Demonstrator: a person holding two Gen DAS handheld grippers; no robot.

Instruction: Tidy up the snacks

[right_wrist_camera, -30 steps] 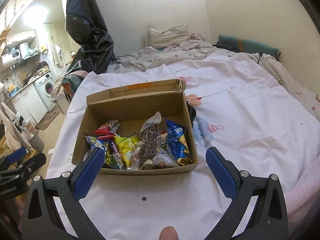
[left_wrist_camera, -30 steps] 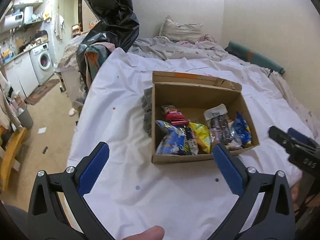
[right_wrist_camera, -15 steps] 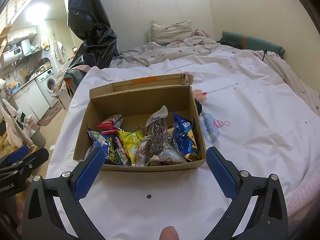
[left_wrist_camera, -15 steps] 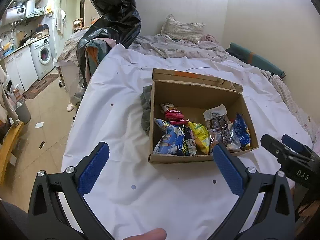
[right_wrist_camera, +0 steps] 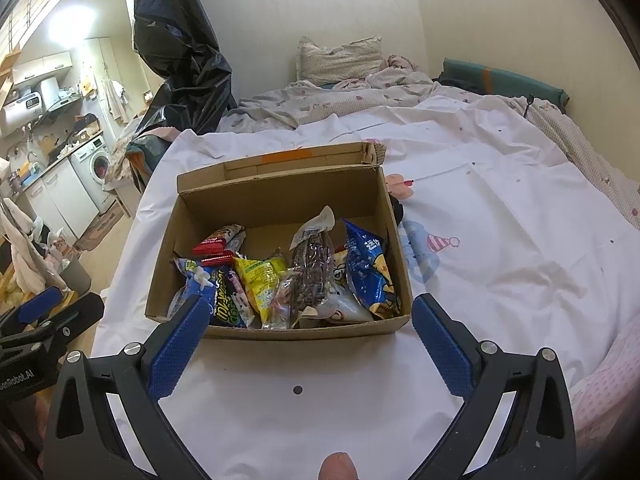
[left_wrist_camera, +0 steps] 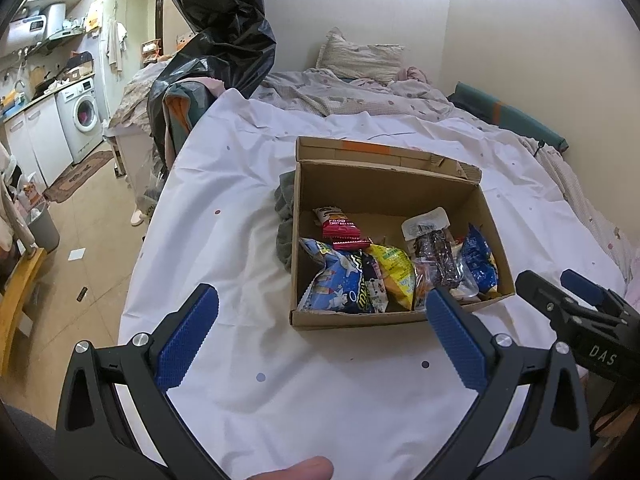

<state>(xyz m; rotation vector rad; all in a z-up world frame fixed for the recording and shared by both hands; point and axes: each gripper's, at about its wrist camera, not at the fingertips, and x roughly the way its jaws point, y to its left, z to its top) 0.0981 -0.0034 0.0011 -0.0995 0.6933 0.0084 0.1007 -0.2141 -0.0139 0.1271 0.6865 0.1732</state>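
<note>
Left hand-held gripper (left_wrist_camera: 320, 320) and right hand-held gripper (right_wrist_camera: 310, 318): both spread wide, empty, hovering short of the cardboard box (right_wrist_camera: 280, 192) on the bed (right_wrist_camera: 500, 240). Snack packets (right_wrist_camera: 280, 280) all inside, bunched along the near wall, far half bare. Fits either sorted already or awaiting sorting. Grey cloth (left_wrist_camera: 285, 224) beside the box.

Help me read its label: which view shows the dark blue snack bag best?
The right wrist view: the dark blue snack bag faces the camera, print visible, against the box's right wall. The left wrist view shows it farther off, partly hidden behind the clear packet.
</note>
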